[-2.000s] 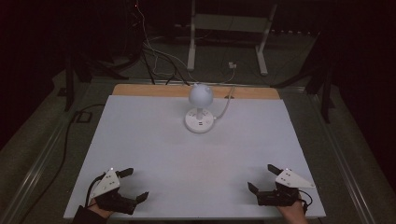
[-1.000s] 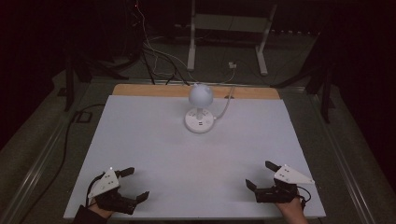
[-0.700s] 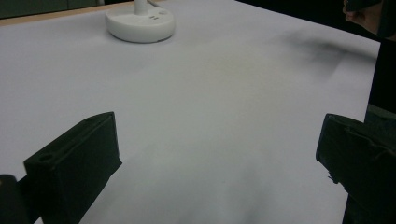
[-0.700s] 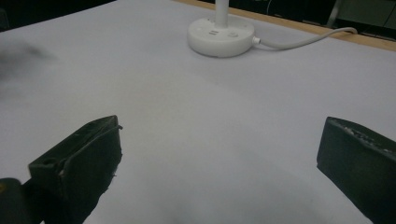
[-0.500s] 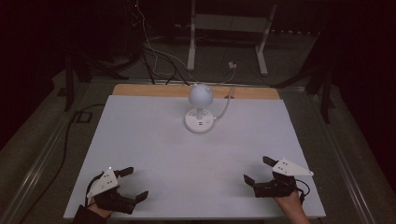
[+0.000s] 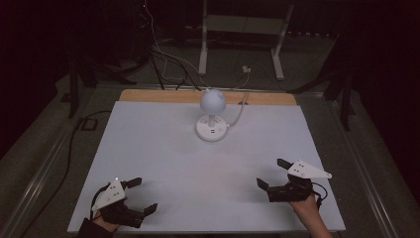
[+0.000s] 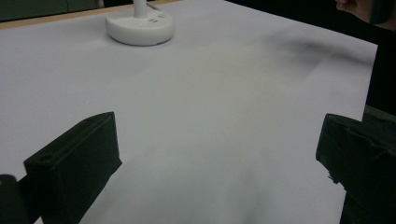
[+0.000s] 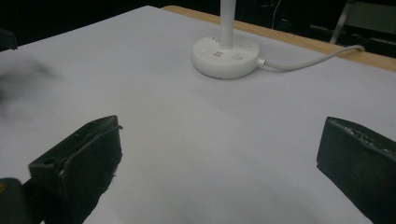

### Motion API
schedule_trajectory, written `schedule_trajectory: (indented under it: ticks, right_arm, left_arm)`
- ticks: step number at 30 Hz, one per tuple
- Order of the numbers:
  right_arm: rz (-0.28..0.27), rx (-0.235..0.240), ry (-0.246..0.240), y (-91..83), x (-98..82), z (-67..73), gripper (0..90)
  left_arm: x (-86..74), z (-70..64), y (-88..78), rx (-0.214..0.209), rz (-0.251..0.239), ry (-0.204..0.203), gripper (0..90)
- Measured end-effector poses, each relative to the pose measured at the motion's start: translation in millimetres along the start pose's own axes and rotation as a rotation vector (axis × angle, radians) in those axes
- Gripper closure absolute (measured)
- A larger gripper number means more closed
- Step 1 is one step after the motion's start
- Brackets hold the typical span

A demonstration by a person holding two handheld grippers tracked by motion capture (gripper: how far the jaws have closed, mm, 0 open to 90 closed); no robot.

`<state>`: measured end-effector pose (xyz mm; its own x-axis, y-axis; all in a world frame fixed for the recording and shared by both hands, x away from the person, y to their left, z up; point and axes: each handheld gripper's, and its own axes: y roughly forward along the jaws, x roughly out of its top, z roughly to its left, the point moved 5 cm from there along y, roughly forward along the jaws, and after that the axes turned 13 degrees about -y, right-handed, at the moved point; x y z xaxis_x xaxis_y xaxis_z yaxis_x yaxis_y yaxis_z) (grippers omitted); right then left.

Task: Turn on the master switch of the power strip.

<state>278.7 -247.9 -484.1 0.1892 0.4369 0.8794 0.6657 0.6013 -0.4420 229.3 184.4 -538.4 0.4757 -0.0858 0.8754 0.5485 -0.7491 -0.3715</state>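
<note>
Hovering at the near table edge: left gripper [image 6: 140, 196] jaws wide apart, empty; right gripper [image 6: 271, 173] same, near right. White-covered table [image 6: 148, 144] bare between. Small white round-base lamp with globe head [image 6: 212, 116] upright far centre, well apart from both.

White sheet [image 6: 148, 163] is covering most of the tabletop [image 6: 163, 95] — just a strip of bare wood is peeking out along the far edge. Behind it, loose cables [image 6: 163, 59] are lying tangled on the dark floor [image 6: 44, 144], and a white metal stand [image 6: 242, 29] is sitting back there — pretty dim otherwise.
</note>
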Motion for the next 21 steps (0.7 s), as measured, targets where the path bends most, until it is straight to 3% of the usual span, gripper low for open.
schedule_trajectory:
  ticks: [21]
  right_arm:
    - [-0.014, 0.005, -0.037, 12.0, 28.8, -10.4, 0.0]
  left_arm:
    - [-0.4, 0.0, 0.4, -0.002, 0.005, -0.003, 0.1]
